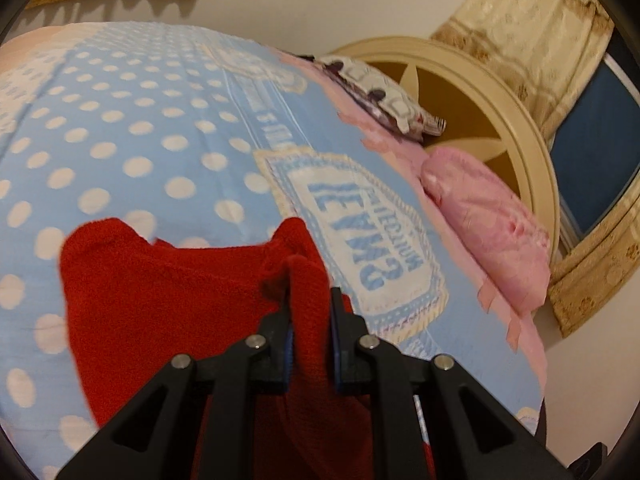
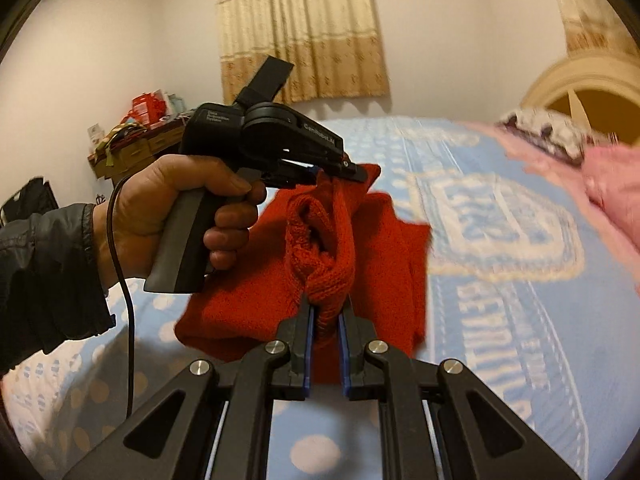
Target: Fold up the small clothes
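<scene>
Right wrist view: both grippers, left gripper (image 2: 352, 172) and right gripper (image 2: 326, 312), are clamped on a red knitted garment (image 2: 360, 248) hanging above the blue polka-dot bedspread (image 2: 520, 320).

Red knit garment (image 2: 332, 240) (coarse, matt wool)

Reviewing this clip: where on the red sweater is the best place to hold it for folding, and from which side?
Hold the red sweater by its thick ribbed edge, one gripper at each end, coming in from above. Both the left gripper and the right gripper already pinch bunched knit there, so the body hangs free over the bed.
</scene>
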The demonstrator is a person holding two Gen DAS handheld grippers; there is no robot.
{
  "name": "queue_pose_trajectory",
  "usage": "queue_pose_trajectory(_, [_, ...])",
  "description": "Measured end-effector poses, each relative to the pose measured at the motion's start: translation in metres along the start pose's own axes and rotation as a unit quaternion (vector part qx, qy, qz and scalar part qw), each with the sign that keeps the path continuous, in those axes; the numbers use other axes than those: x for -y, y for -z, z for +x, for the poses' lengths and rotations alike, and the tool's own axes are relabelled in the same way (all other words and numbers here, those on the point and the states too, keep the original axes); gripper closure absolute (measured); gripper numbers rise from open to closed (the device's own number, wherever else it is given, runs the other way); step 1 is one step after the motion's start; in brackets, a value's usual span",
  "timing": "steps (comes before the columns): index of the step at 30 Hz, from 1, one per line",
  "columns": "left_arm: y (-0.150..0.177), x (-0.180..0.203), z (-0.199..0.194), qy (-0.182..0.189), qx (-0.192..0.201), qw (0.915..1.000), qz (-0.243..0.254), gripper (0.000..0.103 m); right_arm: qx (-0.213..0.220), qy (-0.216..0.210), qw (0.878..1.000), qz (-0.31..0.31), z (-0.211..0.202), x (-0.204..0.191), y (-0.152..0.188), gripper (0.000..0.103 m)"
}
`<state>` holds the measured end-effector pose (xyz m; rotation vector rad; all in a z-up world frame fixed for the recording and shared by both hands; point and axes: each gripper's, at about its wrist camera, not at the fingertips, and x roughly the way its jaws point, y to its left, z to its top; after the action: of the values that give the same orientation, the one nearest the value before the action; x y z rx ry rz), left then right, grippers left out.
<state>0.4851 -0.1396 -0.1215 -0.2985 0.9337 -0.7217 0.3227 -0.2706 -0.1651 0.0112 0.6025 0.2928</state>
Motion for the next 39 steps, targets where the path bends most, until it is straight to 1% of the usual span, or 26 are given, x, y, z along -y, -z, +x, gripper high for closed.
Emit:
queue_pose_trajectory(4, [0.004,0.015,0.011,-0.007,-0.012,0.9997,0.021,0.089,-0.015,-0.003,0.999,0.032,0.001,0.019,0.01,0.093])
queue_pose_trajectory(10, [0.008,0.034,0.015,-0.029,-0.019,0.9976,0.06,0.089,-0.033,-0.015,0.997,0.068,0.004,0.032,0.018,0.093])
queue_pose_trajectory(16, [0.008,0.036,0.021,-0.038,-0.019,0.997,0.065,0.089,-0.038,-0.019,0.995,0.092,0.005,0.043,0.023,0.093])
queue_pose_trajectory(22, [0.01,0.045,0.029,-0.051,-0.019,0.9951,0.083,0.088,-0.04,-0.016,0.993,0.11,0.006,0.051,0.025,0.093])
queue_pose_trajectory(24, [0.009,0.048,0.029,-0.058,-0.016,0.9941,0.091,0.086,-0.043,-0.015,0.992,0.116,0.008,0.054,0.027,0.093])
queue_pose_trajectory(30, [0.008,0.06,0.018,-0.055,0.007,0.992,0.114,0.086,-0.05,-0.013,0.99,0.128,0.01,0.059,0.031,0.093])
queue_pose_trajectory(35, [0.006,0.06,0.003,-0.049,0.021,0.9928,0.108,0.085,-0.054,-0.014,0.989,0.136,0.013,0.063,0.034,0.093])
queue_pose_trajectory(36, [0.007,0.059,-0.001,-0.051,0.025,0.9926,0.107,0.083,-0.054,-0.013,0.989,0.137,0.013,0.064,0.034,0.093])
queue_pose_trajectory(38, [0.012,0.054,-0.013,-0.06,0.033,0.9918,0.108,0.072,-0.053,-0.013,0.989,0.14,0.014,0.065,0.034,0.093])
queue_pose_trajectory(39, [0.016,0.051,-0.02,-0.066,0.038,0.9914,0.107,0.061,-0.054,-0.014,0.988,0.142,0.014,0.066,0.034,0.093])
